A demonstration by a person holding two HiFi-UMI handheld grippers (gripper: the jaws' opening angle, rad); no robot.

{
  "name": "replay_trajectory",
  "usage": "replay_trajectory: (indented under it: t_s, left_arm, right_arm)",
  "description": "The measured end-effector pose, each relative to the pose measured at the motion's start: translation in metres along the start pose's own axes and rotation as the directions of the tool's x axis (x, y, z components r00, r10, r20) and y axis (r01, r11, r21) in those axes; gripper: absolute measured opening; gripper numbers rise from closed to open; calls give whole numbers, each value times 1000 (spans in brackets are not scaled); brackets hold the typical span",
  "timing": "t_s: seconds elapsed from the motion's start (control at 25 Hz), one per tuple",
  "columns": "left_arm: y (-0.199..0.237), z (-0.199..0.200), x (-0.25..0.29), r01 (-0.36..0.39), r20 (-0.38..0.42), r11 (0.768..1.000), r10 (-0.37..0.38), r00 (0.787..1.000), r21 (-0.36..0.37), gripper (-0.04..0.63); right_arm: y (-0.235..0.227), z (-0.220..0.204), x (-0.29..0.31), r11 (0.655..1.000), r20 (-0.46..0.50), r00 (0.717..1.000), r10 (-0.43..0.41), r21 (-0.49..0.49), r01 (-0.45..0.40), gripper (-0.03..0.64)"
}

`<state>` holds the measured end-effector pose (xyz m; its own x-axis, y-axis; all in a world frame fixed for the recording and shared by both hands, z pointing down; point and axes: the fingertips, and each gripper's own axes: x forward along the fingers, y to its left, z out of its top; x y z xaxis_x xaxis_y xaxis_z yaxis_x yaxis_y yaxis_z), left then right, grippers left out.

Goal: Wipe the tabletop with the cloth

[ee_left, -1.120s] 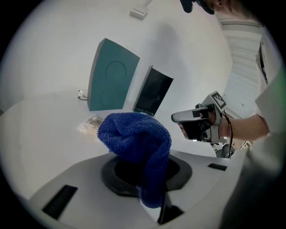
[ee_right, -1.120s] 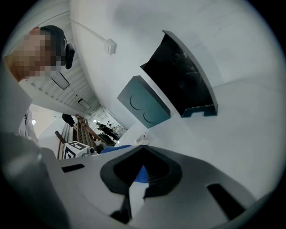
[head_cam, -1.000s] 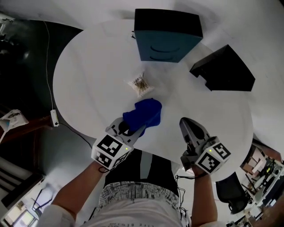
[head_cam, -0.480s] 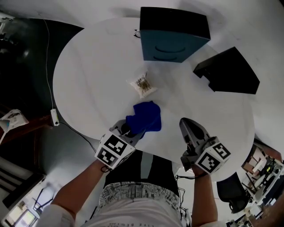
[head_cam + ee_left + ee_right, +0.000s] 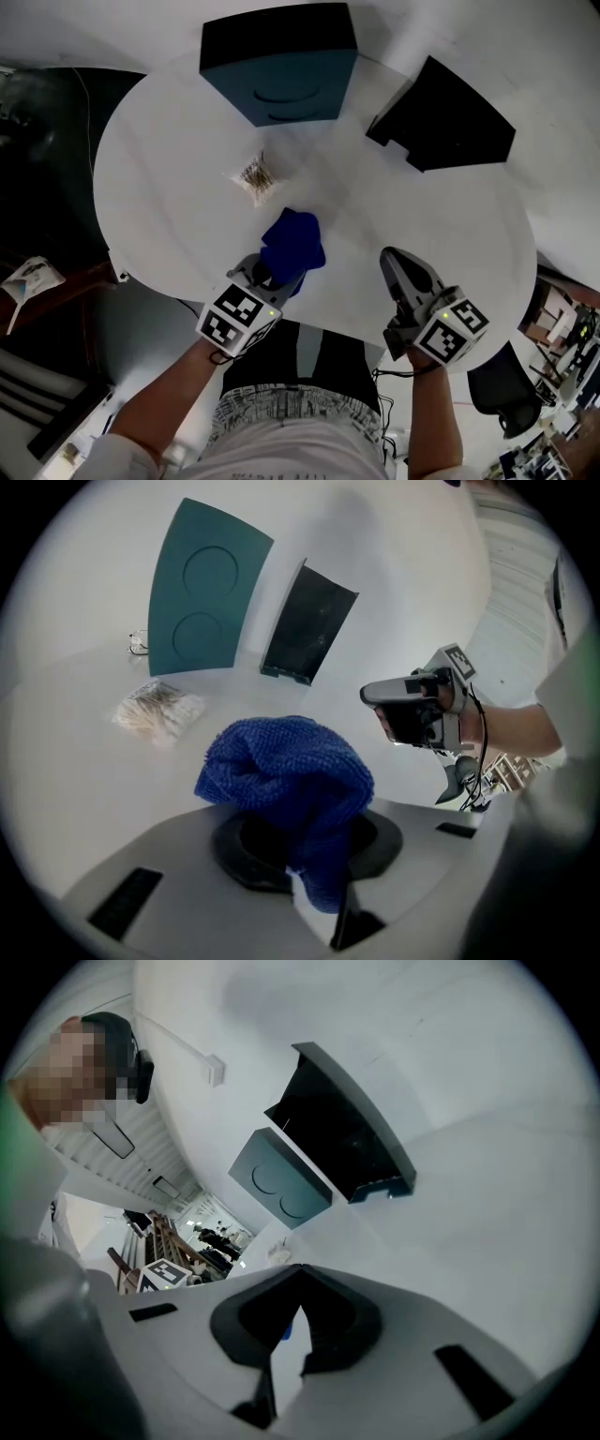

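A bunched blue cloth (image 5: 292, 246) lies on the round white tabletop (image 5: 169, 216) near its front edge. My left gripper (image 5: 275, 273) is shut on the cloth's near end. In the left gripper view the cloth (image 5: 286, 771) bulges up over the jaws of the left gripper (image 5: 309, 855) and hides their tips. My right gripper (image 5: 394, 261) hovers over the table's front right, shut and empty. In its own view the right gripper (image 5: 298, 1283) has its jaws together with nothing between them.
A teal box (image 5: 281, 66) and a black box (image 5: 441, 117) stand at the back of the table. A small clear packet (image 5: 253, 176) lies just beyond the cloth. A dark floor and a cable (image 5: 89, 103) lie off the left edge.
The head view has swung, shifting the boxes and the packet leftward. The cloth has bunched tighter and slid towards the front edge with the left gripper. The right gripper has stayed put.
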<state>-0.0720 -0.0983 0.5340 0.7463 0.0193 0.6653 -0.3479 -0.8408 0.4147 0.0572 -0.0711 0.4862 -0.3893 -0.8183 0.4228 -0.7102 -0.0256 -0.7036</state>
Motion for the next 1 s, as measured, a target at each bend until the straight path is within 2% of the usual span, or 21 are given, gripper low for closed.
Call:
replay_trajectory:
  t_s: [0.52, 1.0]
  left_arm:
    - [-88, 26, 73, 122, -69, 987, -115, 991, 105, 89]
    - [-166, 34, 132, 247, -162, 949, -217, 963, 194, 89]
  right_arm:
    - [-60, 6, -88, 994, 110, 990, -89, 73, 81, 8]
    - [-108, 5, -162, 979, 203, 964, -170, 150, 141, 8]
